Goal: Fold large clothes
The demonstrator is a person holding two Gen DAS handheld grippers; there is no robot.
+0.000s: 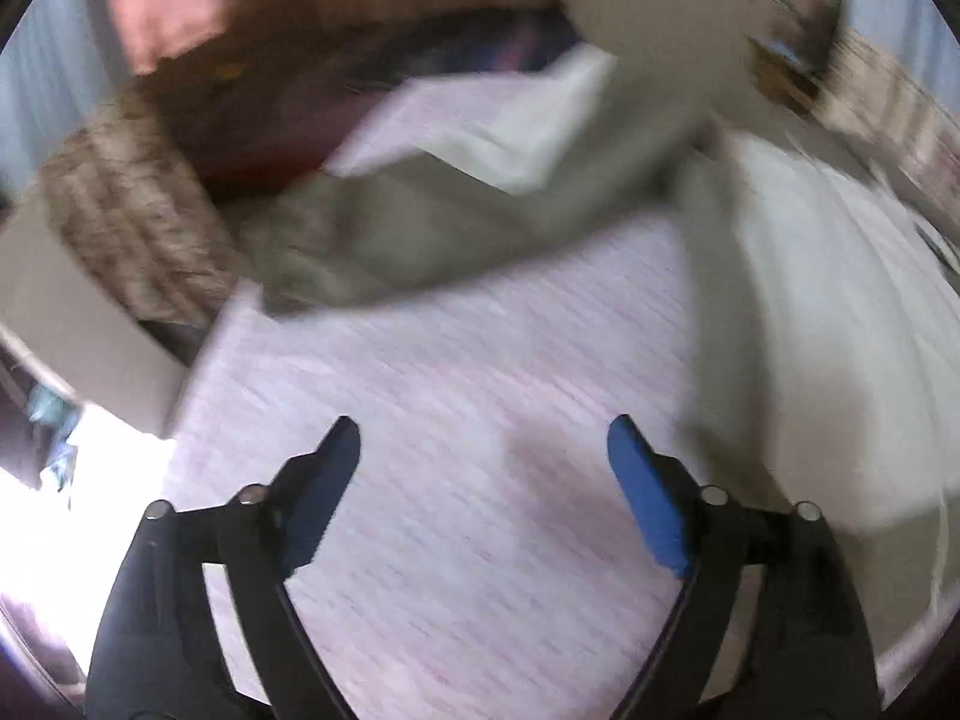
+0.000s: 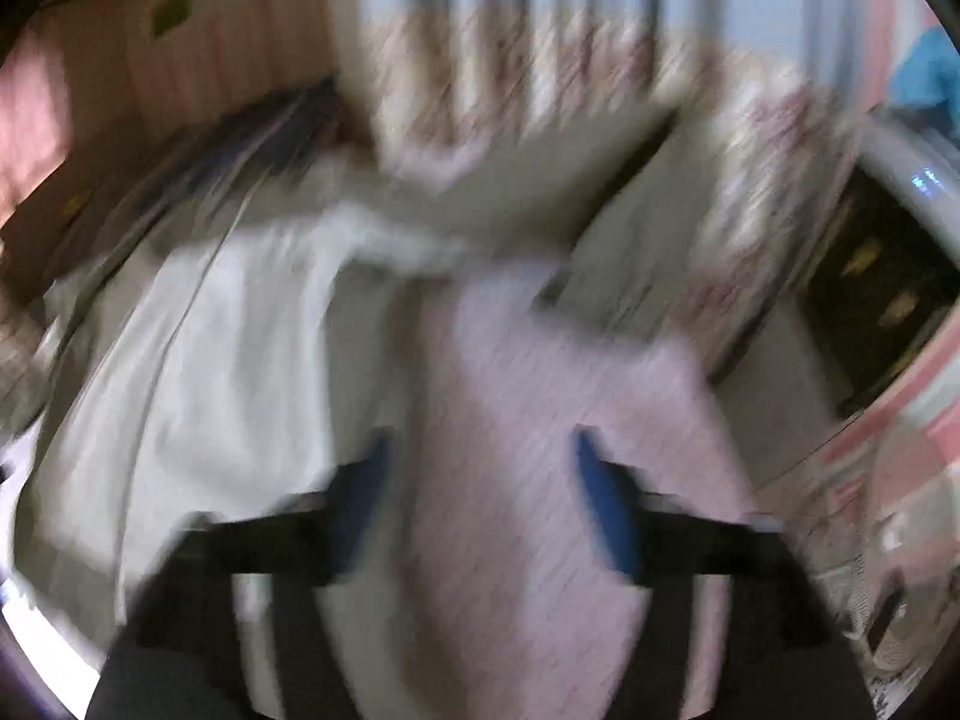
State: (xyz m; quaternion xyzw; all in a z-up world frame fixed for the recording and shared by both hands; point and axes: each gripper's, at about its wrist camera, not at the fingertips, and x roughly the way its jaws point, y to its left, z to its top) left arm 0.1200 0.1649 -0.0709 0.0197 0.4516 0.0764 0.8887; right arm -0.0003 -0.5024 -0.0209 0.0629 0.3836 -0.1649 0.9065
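Blurred bedroom surroundings frame a bed covered by a pale pink striped sheet (image 1: 456,420). Left gripper (image 1: 483,438) hangs over that sheet, jaws wide with nothing between them. White garment (image 1: 840,312) lies at two o'clock from it, a grey cloth (image 1: 384,240) at twelve. Right gripper (image 2: 480,450) also stands wide and empty, the white garment (image 2: 228,360) at ten o'clock.

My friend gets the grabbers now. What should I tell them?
Left gripper: open, holding nothing, above the pink cloth.
Right gripper: open, holding nothing, also above the pink cloth.
A white garment lies beside the pink cloth on the bed, touching it.
Done: too blurry to judge any fold.
Left: probably grab the cloth's edge and fold.
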